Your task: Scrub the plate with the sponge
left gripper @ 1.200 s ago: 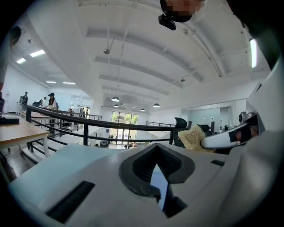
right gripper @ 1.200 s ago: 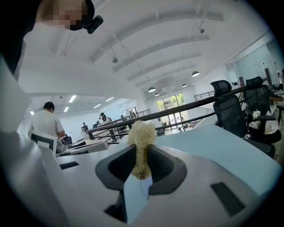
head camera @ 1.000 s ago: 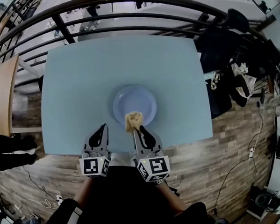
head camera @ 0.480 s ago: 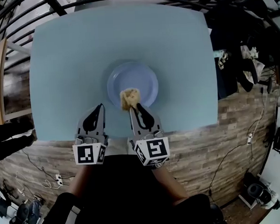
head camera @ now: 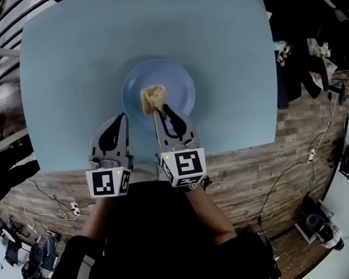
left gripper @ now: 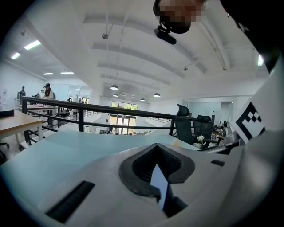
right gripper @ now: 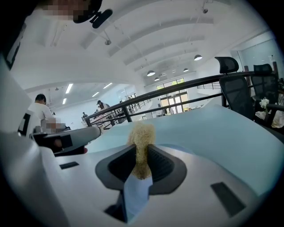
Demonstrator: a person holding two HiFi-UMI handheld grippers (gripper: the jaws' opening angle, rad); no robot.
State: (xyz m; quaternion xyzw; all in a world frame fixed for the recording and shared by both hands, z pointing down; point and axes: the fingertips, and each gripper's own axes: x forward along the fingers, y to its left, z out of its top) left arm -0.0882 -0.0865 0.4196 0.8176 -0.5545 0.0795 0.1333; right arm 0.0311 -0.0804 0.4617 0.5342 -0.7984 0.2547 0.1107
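Note:
A round blue plate (head camera: 174, 86) lies on the pale blue table (head camera: 60, 66), near its front edge. A tan, fibrous sponge (head camera: 152, 98) rests over the plate's middle, slightly left of centre. My right gripper (head camera: 158, 110) is shut on the sponge, which reaches out from the near side. In the right gripper view the sponge (right gripper: 142, 133) stands pinched between the black pads (right gripper: 160, 165) of that gripper (right gripper: 141, 148). My left gripper (head camera: 122, 118) hovers just left of the plate's near rim, shut with nothing in it. In the left gripper view its pads (left gripper: 151, 166) meet.
The table's front edge (head camera: 164, 160) runs just under both grippers. Dark chairs with clothes (head camera: 309, 47) stand to the right. Cables and a power strip (head camera: 70, 207) lie on the wooden floor at lower left. A black railing (left gripper: 111, 111) runs beyond the table's far side.
My right gripper has carried the sponge from the plate's near rim farther onto the plate, towards its middle. The head view has tipped down. The left gripper stays beside it.

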